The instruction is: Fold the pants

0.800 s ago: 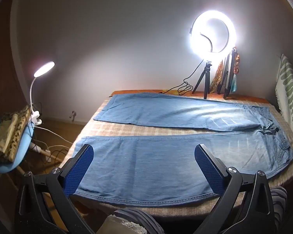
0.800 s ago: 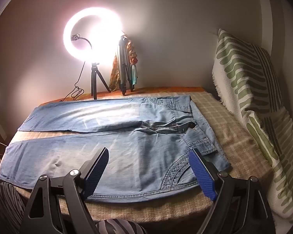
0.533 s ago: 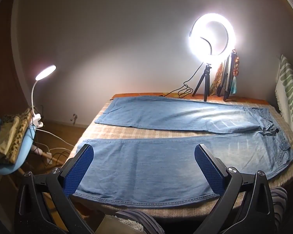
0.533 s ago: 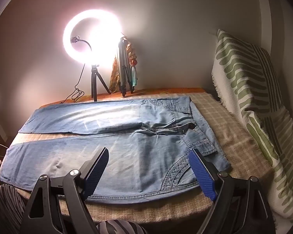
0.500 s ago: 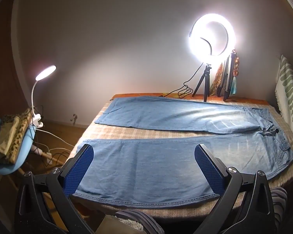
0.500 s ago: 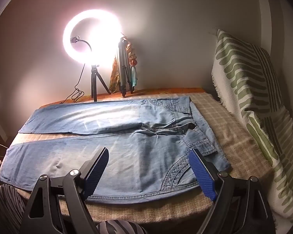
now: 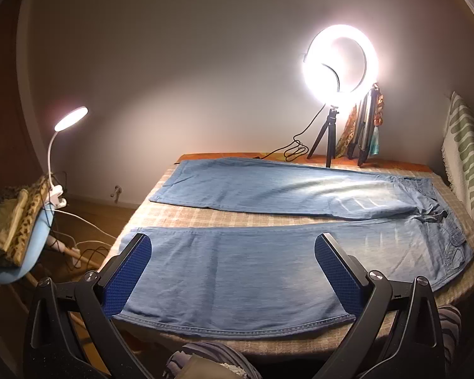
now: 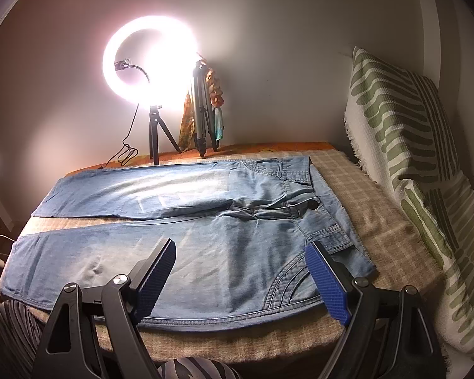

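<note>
In the left wrist view we see our left gripper (image 7: pixel 232 273) spread wide, holding nothing, at the bottom of the frame above the light blue denim pants (image 7: pixel 268 271), which lie flat mid-frame on the checked beige cloth (image 7: pixel 186 218). In the right wrist view our right gripper (image 8: pixel 240 271) gapes equally empty over the pants' (image 8: pixel 224 252) waist end, lower centre.

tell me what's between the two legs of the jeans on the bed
Only a bare strip of the checked blanket separates the jeans legs, widest toward the hems; the left wrist view shows it best.
</note>
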Motion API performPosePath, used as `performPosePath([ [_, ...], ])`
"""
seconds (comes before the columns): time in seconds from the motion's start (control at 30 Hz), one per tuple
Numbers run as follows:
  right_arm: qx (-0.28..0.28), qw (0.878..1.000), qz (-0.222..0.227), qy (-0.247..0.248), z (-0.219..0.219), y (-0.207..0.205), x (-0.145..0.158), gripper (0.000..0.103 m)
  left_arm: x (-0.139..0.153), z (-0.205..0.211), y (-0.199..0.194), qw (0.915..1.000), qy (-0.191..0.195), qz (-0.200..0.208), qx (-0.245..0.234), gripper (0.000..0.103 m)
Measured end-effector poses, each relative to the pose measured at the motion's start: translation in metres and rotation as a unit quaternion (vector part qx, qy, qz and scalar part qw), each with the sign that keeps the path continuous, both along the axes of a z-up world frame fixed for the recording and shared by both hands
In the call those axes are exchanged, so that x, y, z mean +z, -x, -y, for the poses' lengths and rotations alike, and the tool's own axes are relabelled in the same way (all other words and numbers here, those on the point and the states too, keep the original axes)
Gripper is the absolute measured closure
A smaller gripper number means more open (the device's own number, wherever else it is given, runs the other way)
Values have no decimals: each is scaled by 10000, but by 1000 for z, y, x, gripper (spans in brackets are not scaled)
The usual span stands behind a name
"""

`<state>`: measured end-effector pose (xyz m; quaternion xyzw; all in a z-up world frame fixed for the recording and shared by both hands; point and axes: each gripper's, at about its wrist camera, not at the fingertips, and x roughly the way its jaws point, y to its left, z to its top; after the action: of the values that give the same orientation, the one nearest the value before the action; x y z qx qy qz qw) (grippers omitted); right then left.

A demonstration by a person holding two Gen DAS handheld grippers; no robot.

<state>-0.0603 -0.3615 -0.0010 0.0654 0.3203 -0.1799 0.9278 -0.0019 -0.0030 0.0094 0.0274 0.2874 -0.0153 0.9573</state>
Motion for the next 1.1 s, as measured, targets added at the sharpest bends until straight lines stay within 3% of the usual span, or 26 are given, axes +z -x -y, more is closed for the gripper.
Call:
performPosePath([
  [1.1, 44, 10000, 9, -43, 0, -1, -3, 17, 0, 3, 1, 10000, 31, 43, -10, 0],
])
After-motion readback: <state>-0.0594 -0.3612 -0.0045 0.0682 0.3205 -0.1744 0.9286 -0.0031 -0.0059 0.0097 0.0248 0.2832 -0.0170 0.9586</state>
